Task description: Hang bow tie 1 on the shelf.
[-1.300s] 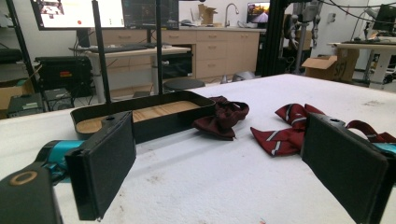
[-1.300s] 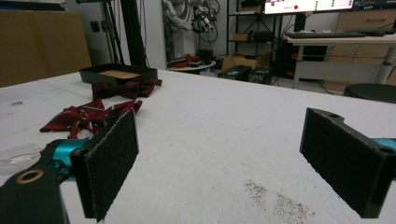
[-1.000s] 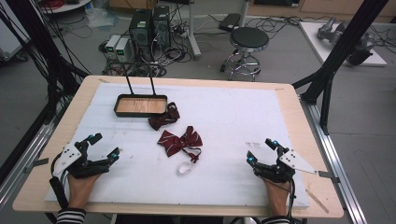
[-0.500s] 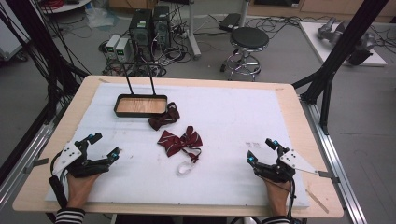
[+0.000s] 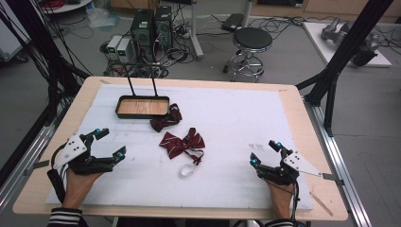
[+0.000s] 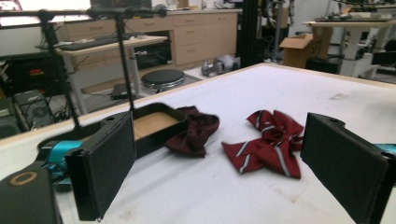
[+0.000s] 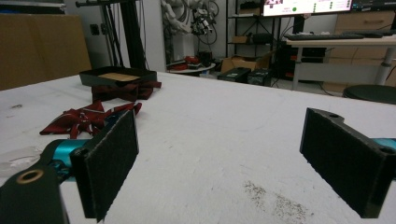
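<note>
The left gripper [image 5: 109,143] and the right gripper [image 5: 265,152] both rest on the white mat [image 5: 236,118] with jaws wide open and holding nothing. The striped red bow tie [image 5: 182,143] lies between them, nearer the left gripper. A dark red bow tie [image 5: 165,119] lies beyond it, touching the black tray [image 5: 142,107].

The right gripper [image 7: 219,163] has its two black jaws wide apart over the white padded surface [image 7: 224,121]. Far left lie a dark red striped bow tie [image 7: 86,118], a darker maroon bow tie [image 7: 126,90] and a shallow black tray [image 7: 116,76].
</note>
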Demonstrator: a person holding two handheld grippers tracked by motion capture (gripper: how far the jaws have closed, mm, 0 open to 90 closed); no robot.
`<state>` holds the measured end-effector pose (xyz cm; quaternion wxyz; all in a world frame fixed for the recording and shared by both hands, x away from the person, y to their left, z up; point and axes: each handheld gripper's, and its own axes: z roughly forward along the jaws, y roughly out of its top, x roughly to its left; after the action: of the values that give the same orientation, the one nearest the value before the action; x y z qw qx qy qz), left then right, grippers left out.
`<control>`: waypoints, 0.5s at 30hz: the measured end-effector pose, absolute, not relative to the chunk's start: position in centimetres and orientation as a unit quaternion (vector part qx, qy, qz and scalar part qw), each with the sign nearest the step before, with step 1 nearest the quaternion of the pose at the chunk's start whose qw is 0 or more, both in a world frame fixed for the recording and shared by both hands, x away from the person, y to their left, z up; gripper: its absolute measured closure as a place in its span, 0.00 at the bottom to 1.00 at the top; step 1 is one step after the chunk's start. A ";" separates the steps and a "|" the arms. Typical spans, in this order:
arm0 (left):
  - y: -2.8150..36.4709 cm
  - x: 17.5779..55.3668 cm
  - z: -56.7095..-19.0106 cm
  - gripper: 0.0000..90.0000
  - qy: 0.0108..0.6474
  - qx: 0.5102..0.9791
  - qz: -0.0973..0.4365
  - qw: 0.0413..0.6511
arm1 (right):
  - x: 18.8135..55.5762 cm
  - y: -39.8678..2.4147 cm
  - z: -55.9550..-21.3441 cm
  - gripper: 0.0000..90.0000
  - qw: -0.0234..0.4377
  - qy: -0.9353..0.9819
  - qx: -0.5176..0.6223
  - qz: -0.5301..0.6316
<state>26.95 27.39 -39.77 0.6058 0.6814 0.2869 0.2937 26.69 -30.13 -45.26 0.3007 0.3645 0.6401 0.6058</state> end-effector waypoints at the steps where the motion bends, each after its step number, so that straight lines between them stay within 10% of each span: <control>1: 27.2 27.0 -39.2 0.12 0.285 0.686 0.292 0.603 | 26.7 -30.2 -45.3 0.12 0.301 0.640 0.364 0.606; 15: 22.9 27.9 -35.8 0.12 0.261 0.750 0.233 0.562 | 26.7 -30.2 -45.3 0.12 0.299 0.639 0.366 0.607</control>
<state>27.91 22.94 -35.75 0.5616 0.7498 0.2609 0.2331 26.67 -30.17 -45.26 0.2995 0.3657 0.6392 0.6066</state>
